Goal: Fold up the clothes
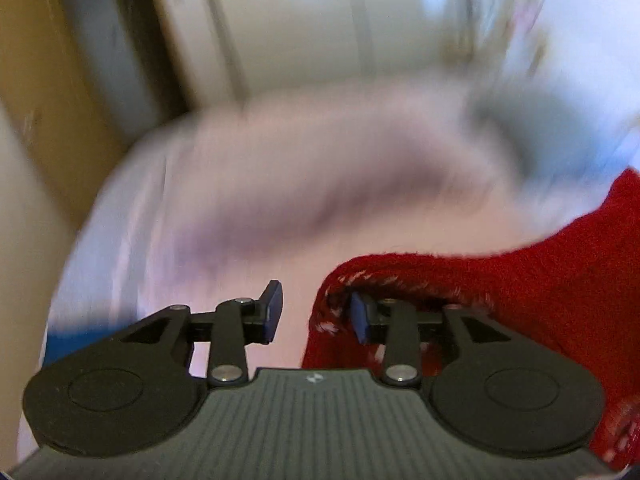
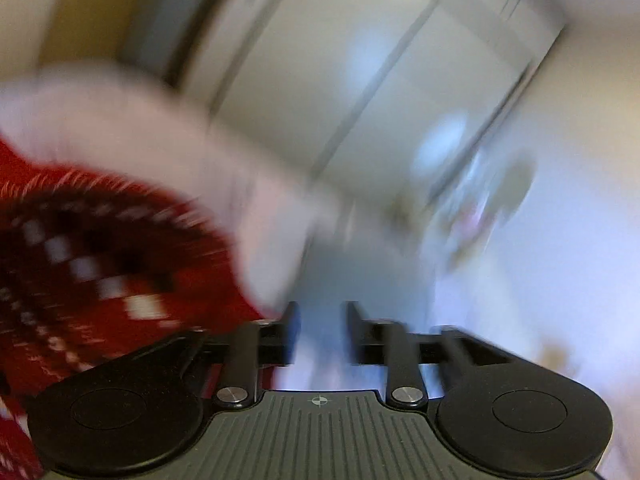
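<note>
Fingers of the left gripper stand parted with pale sheet showing in the gap; nothing is pinched between them. Its right pad sits just under the hem of the red knitted garment, which drapes over that finger's linkage and fills the view from three to five o'clock. Whether the cloth rests on the pad or only overhangs it cannot be told.

On the other side, the right gripper also shows a clear gap, empty, with blurred light surface behind. The same red garment, with white patterning, lies at eight to ten o'clock, just beside the left finger and not between the pads.

Judging from this, the garment is released and the next grasp is still to come. To do that well, each gripper would likely need to take a distinct edge or corner, with the hem fully between the pads before closing, so a single layer is not dragged.

Farther out, the pinkish-white bed sheet spreads from nine to one o'clock and looks bare, giving room for laying the cloth flat. Beyond it, at ten o'clock, a brown board marks the bed's limit, and pale doors stand at twelve o'clock. Both views are heavily blurred.
</note>
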